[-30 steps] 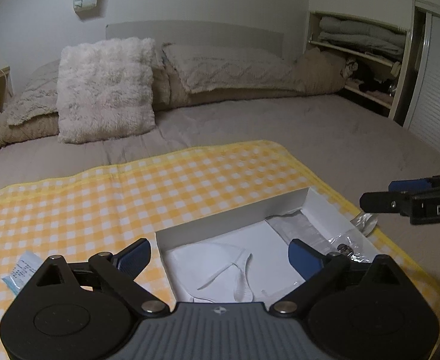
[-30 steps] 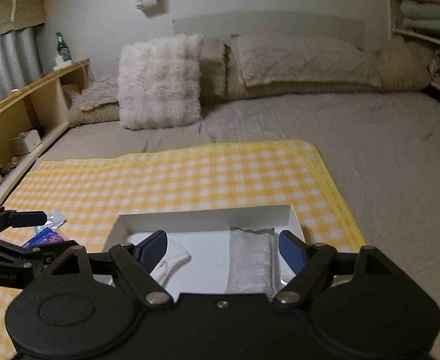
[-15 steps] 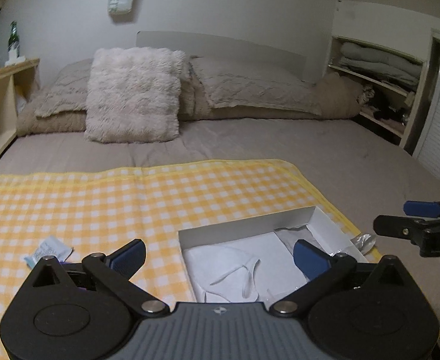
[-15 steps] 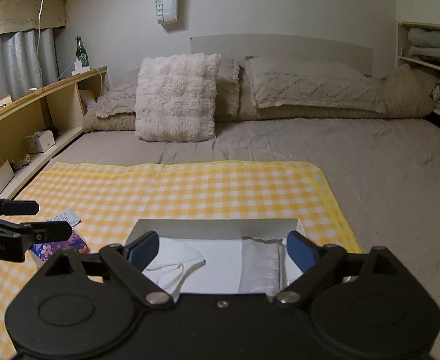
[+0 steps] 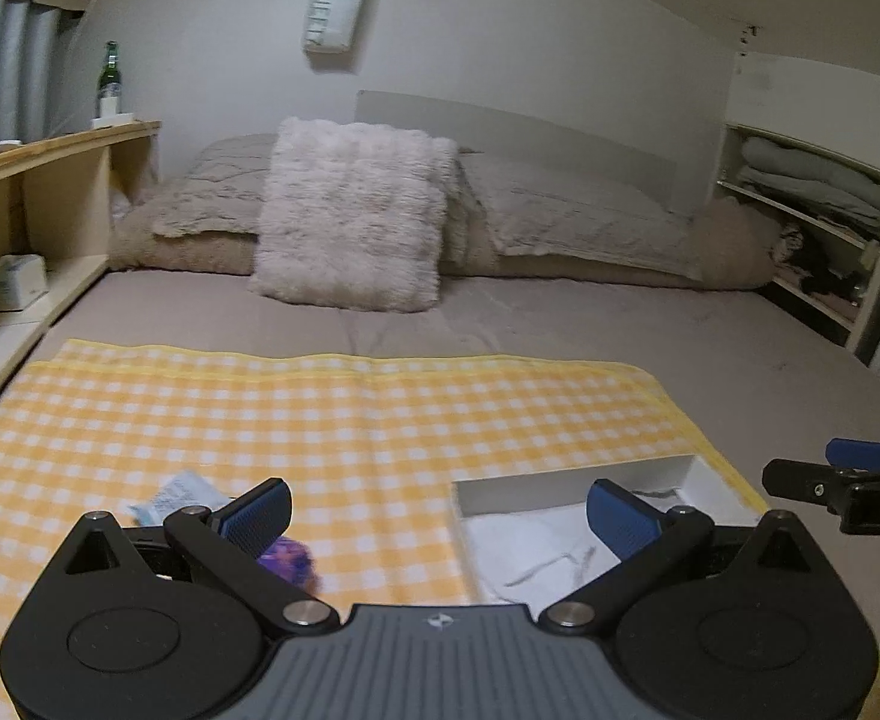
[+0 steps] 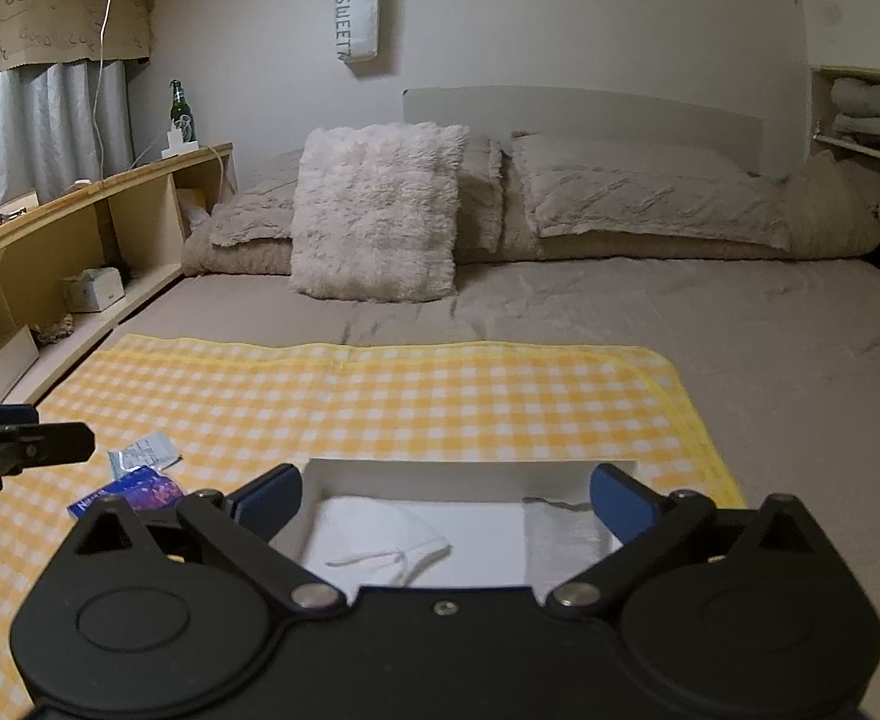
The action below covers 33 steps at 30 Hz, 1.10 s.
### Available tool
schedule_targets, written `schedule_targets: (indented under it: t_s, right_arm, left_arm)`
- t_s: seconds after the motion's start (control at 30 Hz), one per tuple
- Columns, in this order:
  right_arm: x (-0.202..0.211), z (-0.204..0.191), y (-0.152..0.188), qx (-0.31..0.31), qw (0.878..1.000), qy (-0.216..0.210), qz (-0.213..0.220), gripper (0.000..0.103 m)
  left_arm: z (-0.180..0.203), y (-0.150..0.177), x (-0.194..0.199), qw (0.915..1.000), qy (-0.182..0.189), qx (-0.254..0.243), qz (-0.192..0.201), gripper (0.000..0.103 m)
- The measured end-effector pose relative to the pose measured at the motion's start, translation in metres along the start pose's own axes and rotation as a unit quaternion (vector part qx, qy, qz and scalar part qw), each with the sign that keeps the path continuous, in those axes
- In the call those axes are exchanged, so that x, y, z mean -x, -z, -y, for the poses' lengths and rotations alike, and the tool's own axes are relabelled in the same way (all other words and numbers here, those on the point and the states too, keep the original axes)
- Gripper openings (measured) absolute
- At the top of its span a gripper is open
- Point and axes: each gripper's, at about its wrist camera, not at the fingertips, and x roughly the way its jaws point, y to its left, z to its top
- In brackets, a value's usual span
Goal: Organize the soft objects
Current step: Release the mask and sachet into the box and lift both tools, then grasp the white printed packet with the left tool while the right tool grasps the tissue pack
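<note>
A shallow white box point(image 6: 470, 471) lies on the yellow checked cloth point(image 6: 380, 396). In it are a white mask point(image 6: 380, 531) and a clear-wrapped white packet point(image 6: 560, 531). Left of the box lie a purple tissue pack point(image 6: 137, 489) and a small white sachet point(image 6: 143, 453). My right gripper point(image 6: 446, 498) hovers over the box's near side; its jaws are opening and nothing is between the pads. My left gripper point(image 5: 440, 510) is open and empty, above the cloth between the tissue pack point(image 5: 290, 558) and the box point(image 5: 578, 474). Each gripper shows at the edge of the other's view.
The cloth covers the near part of a grey bed point(image 6: 680, 324). A fluffy cushion point(image 6: 374, 210) and pillows lean at the headboard. A wooden shelf point(image 6: 80, 228) runs along the left with a green bottle point(image 6: 180, 111). Shelves of folded linen point(image 5: 812, 192) stand at the right.
Both grippers have drawn back and risen a little. The left view has swung left, bringing the tissue pack into sight and the box to the right. The right jaws have spread wider.
</note>
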Motion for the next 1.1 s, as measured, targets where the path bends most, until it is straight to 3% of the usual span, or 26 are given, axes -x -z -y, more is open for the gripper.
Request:
schedule_targets:
  t_s: [0.37, 0.67, 0.9, 1.1]
  right_arm:
    - [-0.043, -0.058, -0.006, 0.023, 0.999, -0.038, -0.024, 0.103]
    - [-0.075, -0.119, -0.001, 0.061, 0.993, -0.087, -0.046, 0.103]
    - [-0.109, -0.180, 0.018, 0.112, 0.982, -0.134, -0.077, 0.103]
    - [-0.136, -0.236, 0.039, 0.169, 0.962, -0.187, -0.102, 0.103]
  left_arm:
    - [-0.068, 0.003, 0.008, 0.9972, -0.069, 0.029, 0.002, 0.103]
    - [-0.129, 0.011, 0.003, 0.9887, -0.137, 0.060, -0.012, 0.103]
    - [-0.164, 0.013, -0.002, 0.9814, -0.167, 0.093, -0.012, 0.103]
    - [-0.174, 0.008, -0.021, 0.9796, -0.165, 0.114, -0.008, 0.103]
